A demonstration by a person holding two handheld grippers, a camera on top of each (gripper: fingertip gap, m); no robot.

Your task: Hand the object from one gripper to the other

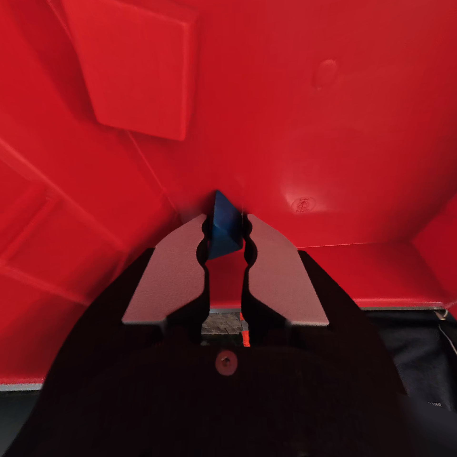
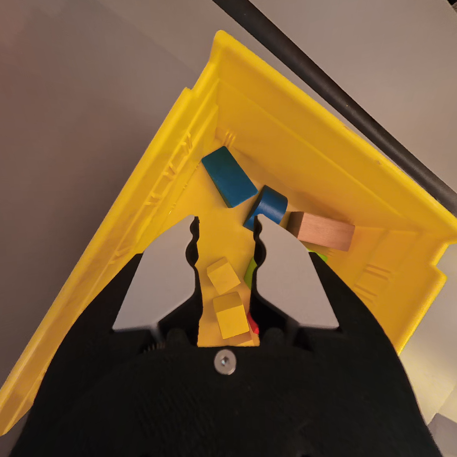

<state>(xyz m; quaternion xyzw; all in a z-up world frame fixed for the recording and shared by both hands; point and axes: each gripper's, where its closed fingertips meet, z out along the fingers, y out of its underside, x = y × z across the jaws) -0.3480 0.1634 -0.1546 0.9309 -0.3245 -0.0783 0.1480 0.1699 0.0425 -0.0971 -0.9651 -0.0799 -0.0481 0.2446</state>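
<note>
L gripper [image 1: 225, 217] is inside a red bin [image 1: 321, 123], fingers pinching a dark blue block [image 1: 223, 232] w/ a pointed tip, close to the bin wall. R gripper [image 2: 226, 218] is spread & holds nothing, over a yellow bin [image 2: 309, 148] on a grey worktop [image 2: 86, 99]. In that bin, L to R: two yellow cubes [image 2: 231, 314], teal block [image 2: 228, 176], blue half-round block [image 2: 268, 206], green piece [image 2: 249, 272], plain wood block [image 2: 321, 231].

Green block [image 2: 250, 272]: mostly hidden behind right finger [image 2: 291, 279]. Red piece [image 2: 253, 326]: only a sliver shows. Yellow bin [image 2: 321, 158]: cut off at right edge. Red bin [image 1: 321, 123]: edges blurred.
</note>
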